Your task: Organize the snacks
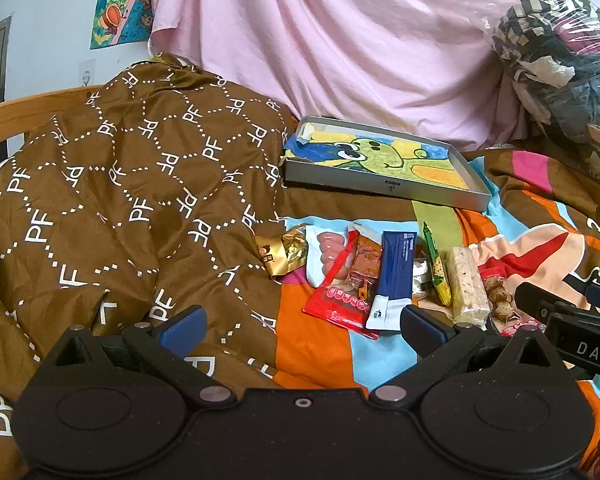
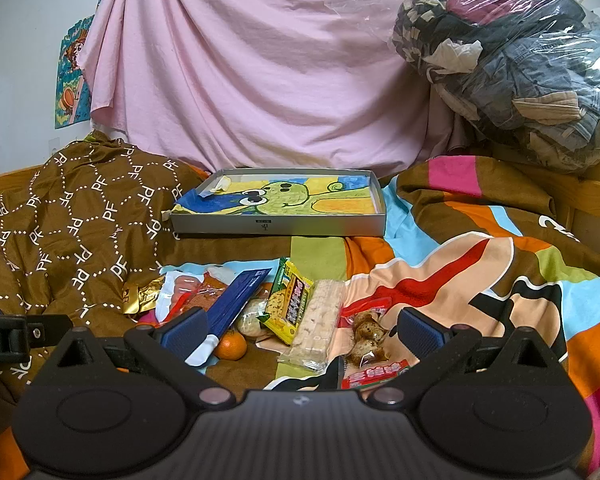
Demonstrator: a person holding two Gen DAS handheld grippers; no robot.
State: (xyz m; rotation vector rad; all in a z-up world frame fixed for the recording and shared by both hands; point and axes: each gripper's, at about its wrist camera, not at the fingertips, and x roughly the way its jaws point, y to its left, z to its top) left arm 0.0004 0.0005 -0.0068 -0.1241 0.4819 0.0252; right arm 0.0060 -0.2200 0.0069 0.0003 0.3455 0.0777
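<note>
While both sets of tongs hang over the bed, neither grips anything: the left tongs (image 1: 300, 330) are spread wide above the brown quilt (image 1: 120, 184) and the striped bedsheet (image 1: 320, 352), and the right tongs (image 2: 302, 330) are spread just as wide over the snack pile.

The snacks lie in a loose row on the bedsheet, in front of a shallow grey box (image 2: 276, 224) lined with a cartoon drawing — nothing edible is inside it. From left to right sit a gold wrapper (image 1: 286, 256) at the quilt's edge, a pack of pink sausages (image 1: 328, 256), a red packet (image 1: 352, 288), a long blue packet (image 1: 394, 276) overlapping the red one, a yellow-green corn snack (image 2: 290, 300), a pale rice bar (image 2: 318, 326) touching it, and a clear bag of brown chunks (image 2: 368, 334) with a red label. A small orange (image 2: 230, 345) (seen only in the right view) rests just beside the blue packet's white end.

Behind the bed hangs a pink sheet (image 2: 240, 80), and a clear plastic bag of clothes (image 2: 520, 72) sits at the far right.
</note>
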